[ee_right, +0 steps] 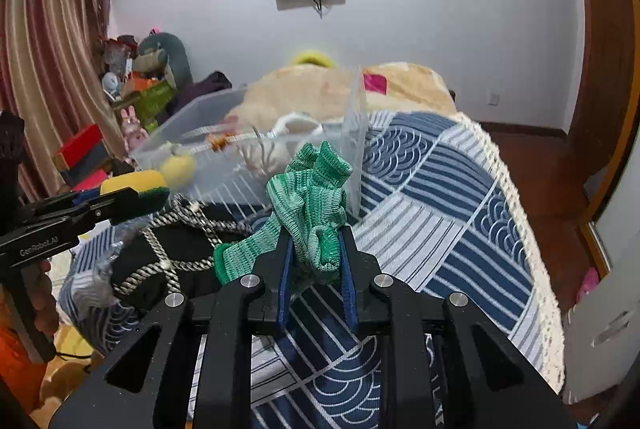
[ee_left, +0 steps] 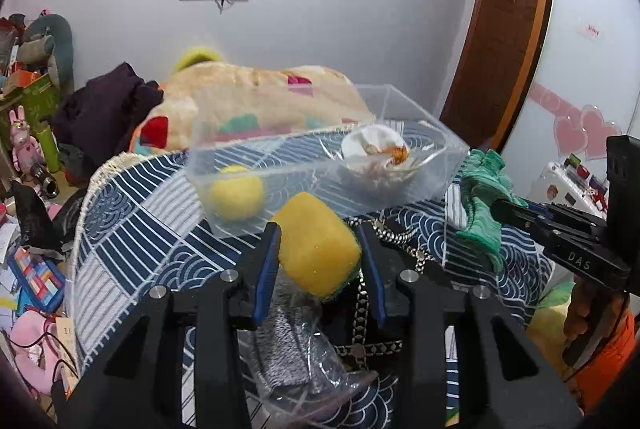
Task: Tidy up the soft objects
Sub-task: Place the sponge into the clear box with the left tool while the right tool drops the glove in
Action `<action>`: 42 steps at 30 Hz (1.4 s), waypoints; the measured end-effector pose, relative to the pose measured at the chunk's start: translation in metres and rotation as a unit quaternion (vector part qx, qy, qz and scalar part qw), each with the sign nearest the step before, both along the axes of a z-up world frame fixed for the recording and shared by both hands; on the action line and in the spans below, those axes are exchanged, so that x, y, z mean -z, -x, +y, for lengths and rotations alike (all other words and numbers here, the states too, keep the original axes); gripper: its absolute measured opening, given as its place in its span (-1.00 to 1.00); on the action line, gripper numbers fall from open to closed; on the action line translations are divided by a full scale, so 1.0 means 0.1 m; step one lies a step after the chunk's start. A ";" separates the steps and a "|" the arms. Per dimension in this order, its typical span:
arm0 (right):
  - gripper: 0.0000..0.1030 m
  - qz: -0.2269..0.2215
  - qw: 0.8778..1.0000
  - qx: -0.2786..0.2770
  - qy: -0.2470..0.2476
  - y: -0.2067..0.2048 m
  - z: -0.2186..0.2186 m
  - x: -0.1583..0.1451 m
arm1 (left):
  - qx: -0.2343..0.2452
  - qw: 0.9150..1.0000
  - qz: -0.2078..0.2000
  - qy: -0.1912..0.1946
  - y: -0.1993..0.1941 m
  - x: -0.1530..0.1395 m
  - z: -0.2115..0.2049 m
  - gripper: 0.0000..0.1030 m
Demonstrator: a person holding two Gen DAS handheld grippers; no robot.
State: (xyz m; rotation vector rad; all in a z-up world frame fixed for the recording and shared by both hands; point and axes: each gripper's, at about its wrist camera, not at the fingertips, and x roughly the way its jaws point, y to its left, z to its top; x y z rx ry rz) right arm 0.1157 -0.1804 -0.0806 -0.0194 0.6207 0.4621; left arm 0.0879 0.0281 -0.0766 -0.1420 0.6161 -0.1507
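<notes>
Sponge [ee_left: 316,243], yellow with a green scouring side, sits clenched between the left gripper's [ee_left: 318,249] blue-padded fingers, raised just in front of the clear bin [ee_left: 424,125]. From the right wrist view the same sponge [ee_right: 134,185] shows at the left edge, near the bin's [ee_right: 192,113] near wall. The right gripper [ee_right: 316,257] grasps a green knit cloth [ee_right: 312,197], bunched and standing up between its fingers, with one end drooping to the left. In the left wrist view that cloth [ee_left: 480,197] hangs from the right gripper [ee_left: 500,207] just beside the bin's right end.

Inside the bin lie a yellow ball [ee_left: 236,193] at the left and a white bundle [ee_left: 376,145] with an orange bit at the right. The bin rests on a blue and white patterned cover [ee_right: 440,197]. A black bag [ee_right: 168,253] with braided cords lies on the cover below both grippers, and a grey knit piece in clear plastic [ee_left: 288,341] lies under the left gripper. Beyond the bin is a tan blanket [ee_left: 256,93] with coloured patches.
</notes>
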 end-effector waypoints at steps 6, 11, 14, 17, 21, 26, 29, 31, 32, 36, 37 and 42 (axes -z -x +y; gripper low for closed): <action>-0.63 -0.042 0.999 -0.004 -0.021 0.07 0.00 -0.29 | -0.010 0.999 -0.038 -0.014 0.14 -0.27 0.05 -0.25; -0.63 -0.073 0.997 -0.015 -0.030 0.01 0.12 -0.48 | -0.019 0.997 -0.071 -0.022 0.13 -0.48 0.08 -0.25; -0.63 -0.085 0.996 -0.018 -0.030 -0.07 0.23 -0.55 | -0.025 0.996 -0.082 -0.022 0.05 -0.56 0.13 -0.25; -0.63 -0.089 0.995 -0.024 -0.035 -0.20 0.36 -0.60 | -0.030 0.996 -0.087 -0.021 -0.07 -0.59 0.17 -0.25; -0.63 -0.087 0.995 -0.030 -0.031 -0.43 0.58 -0.62 | -0.035 0.996 -0.076 -0.024 -0.28 -0.54 0.21 -0.25; -0.63 -0.065 0.997 -0.047 -0.019 -0.61 0.84 -0.53 | -0.027 0.998 -0.050 -0.029 -0.53 -0.42 0.21 -0.25; -0.63 -0.052 0.997 -0.057 0.010 -0.70 1.01 -0.41 | -0.023 0.999 -0.032 -0.034 -0.68 -0.31 0.18 -0.25; -0.63 -0.040 0.997 -0.064 0.023 -0.76 1.10 -0.32 | -0.019 0.999 -0.020 -0.034 -0.77 -0.24 0.16 -0.25; -0.63 -0.032 0.997 -0.067 0.027 -0.79 1.14 -0.27 | -0.019 0.999 -0.016 -0.034 -0.81 -0.22 0.15 -0.25; -0.62 0.004 0.998 -0.063 0.029 -0.93 1.17 -0.14 | -0.012 0.999 0.005 -0.039 -0.96 -0.13 0.13 -0.25; -0.62 0.011 0.997 -0.064 0.030 -0.95 1.16 -0.12 | -0.011 0.999 0.010 -0.039 -0.99 -0.10 0.14 -0.25; -0.59 0.031 0.996 -0.074 0.031 -0.99 1.11 -0.04 | -0.014 0.999 0.030 -0.034 -1.06 0.01 0.16 -0.25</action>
